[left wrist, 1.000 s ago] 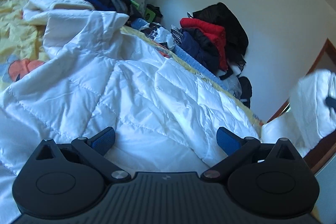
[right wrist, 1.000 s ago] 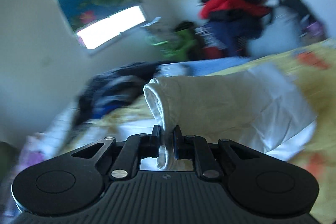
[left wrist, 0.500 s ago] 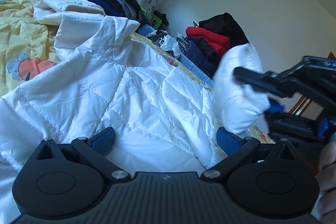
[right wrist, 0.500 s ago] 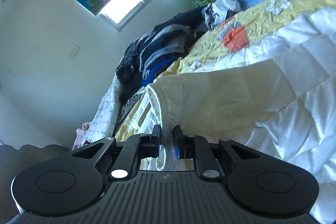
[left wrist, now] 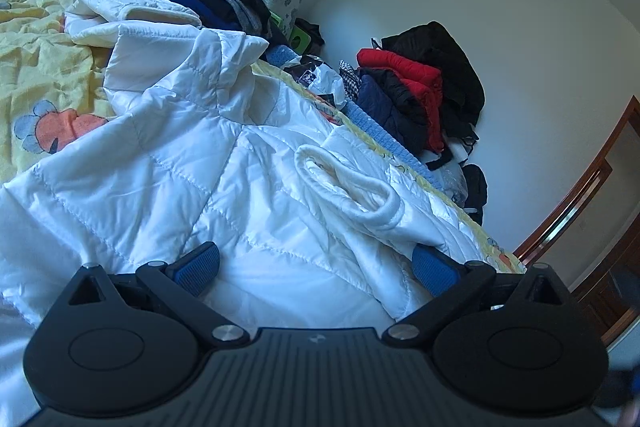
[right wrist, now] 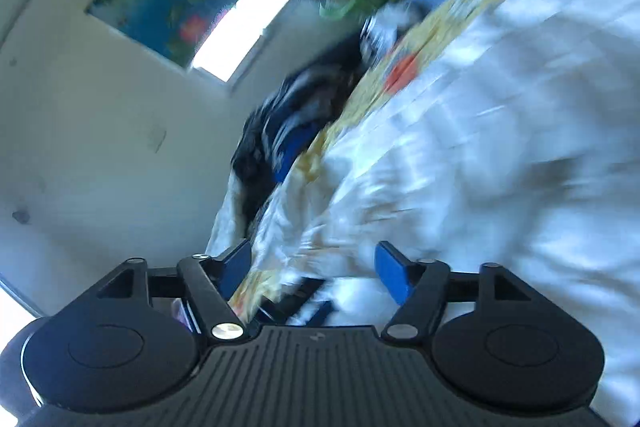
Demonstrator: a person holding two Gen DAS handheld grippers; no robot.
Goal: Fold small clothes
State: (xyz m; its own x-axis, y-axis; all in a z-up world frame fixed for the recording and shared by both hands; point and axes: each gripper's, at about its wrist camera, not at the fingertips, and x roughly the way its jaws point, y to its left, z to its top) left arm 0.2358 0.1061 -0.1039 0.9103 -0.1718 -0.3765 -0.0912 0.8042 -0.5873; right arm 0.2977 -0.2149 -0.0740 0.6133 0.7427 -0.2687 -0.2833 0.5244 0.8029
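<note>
White jacket (left wrist: 168, 179): flat on the bed, under both tongs.
Left tongs (left wrist: 316, 267): wide, holding nothing.
Right tongs (right wrist: 312, 267): opening, holding nothing.

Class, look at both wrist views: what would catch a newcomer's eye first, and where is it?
The white quilted jacket spreads across the yellow bedsheet, one cuffed sleeve folded over its middle. A red jacket glows in the clothes pile by the far wall. In the blurred right view, a flowered window blind stands out.

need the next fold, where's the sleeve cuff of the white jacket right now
In the left wrist view, the sleeve cuff lies on the white jacket, right of centre, just beyond the left gripper and near the bed's edge.
</note>
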